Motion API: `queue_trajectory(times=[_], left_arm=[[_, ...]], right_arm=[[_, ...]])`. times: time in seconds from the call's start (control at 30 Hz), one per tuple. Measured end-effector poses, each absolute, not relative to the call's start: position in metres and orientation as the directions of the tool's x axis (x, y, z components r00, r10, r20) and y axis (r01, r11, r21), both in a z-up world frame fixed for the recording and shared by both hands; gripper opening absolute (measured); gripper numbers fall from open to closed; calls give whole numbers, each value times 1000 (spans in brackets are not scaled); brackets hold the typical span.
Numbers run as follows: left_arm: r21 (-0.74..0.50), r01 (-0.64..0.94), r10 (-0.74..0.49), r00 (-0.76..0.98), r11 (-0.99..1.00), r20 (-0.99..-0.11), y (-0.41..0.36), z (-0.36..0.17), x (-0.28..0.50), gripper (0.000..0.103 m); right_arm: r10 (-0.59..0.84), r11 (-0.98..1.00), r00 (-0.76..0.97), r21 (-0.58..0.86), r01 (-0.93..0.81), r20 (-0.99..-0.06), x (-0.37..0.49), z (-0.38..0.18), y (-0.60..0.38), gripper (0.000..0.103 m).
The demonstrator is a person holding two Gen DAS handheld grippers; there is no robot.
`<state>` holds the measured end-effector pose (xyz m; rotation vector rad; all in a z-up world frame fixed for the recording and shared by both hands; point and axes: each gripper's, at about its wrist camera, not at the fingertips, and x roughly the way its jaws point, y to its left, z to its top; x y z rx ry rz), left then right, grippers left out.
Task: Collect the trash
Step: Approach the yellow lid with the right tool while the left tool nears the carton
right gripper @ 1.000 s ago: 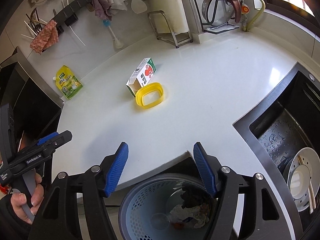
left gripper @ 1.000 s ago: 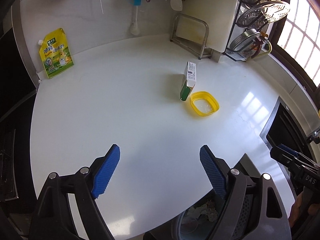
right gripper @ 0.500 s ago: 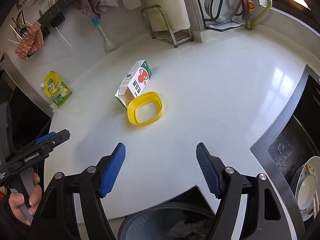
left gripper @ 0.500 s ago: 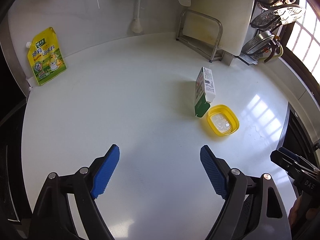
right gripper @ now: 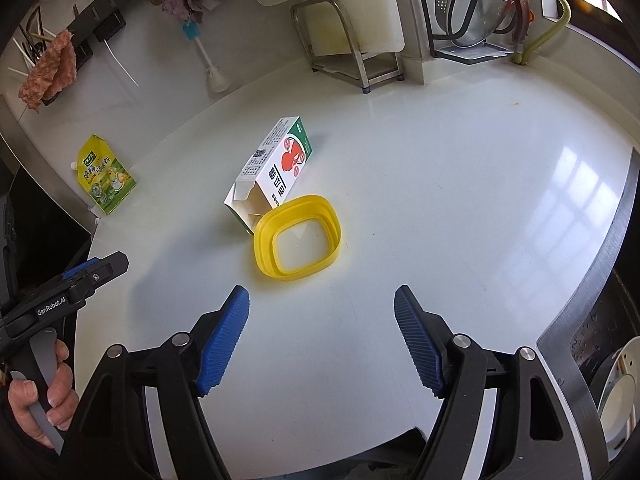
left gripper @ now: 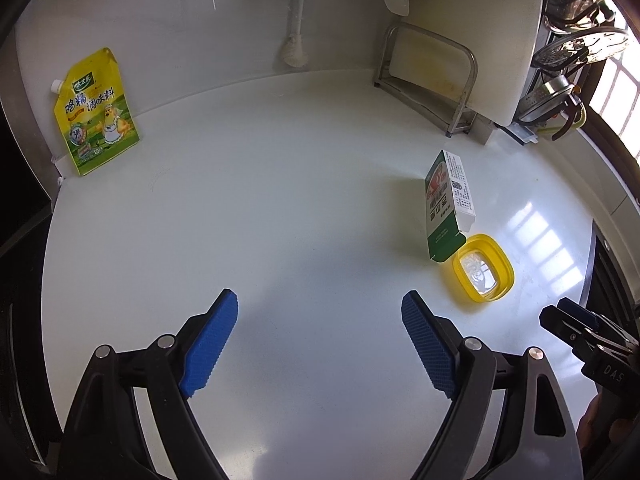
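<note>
An opened white and green carton (left gripper: 448,204) lies on its side on the white counter, also in the right wrist view (right gripper: 276,172). A yellow plastic tub (left gripper: 483,269) sits against its open end, seen in the right wrist view (right gripper: 298,242) too. A yellow seasoning pouch (left gripper: 96,114) leans on the back wall at far left (right gripper: 105,178). My left gripper (left gripper: 320,340) is open and empty, short of the carton and left of it. My right gripper (right gripper: 322,340) is open and empty, just in front of the tub.
A chopping board in a metal stand (left gripper: 448,52) and a dish rack (right gripper: 480,12) stand at the back. A brush (right gripper: 208,64) leans on the wall. The sink (right gripper: 608,360) with a white dish lies at the right.
Both grippers have moved forward over the counter toward the carton and tub. The trash bin below the counter edge has dropped out of both views. Both stay open.
</note>
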<state>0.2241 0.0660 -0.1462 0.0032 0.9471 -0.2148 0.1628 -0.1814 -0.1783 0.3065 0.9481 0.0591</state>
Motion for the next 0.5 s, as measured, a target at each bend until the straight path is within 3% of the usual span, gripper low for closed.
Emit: queue_trajectory(times=[0.5], left_arm=[[-89, 208, -193, 562, 974, -804, 60, -168, 246, 87]], right_arm=[[162, 964, 595, 256, 77, -788, 187, -200, -181, 77]])
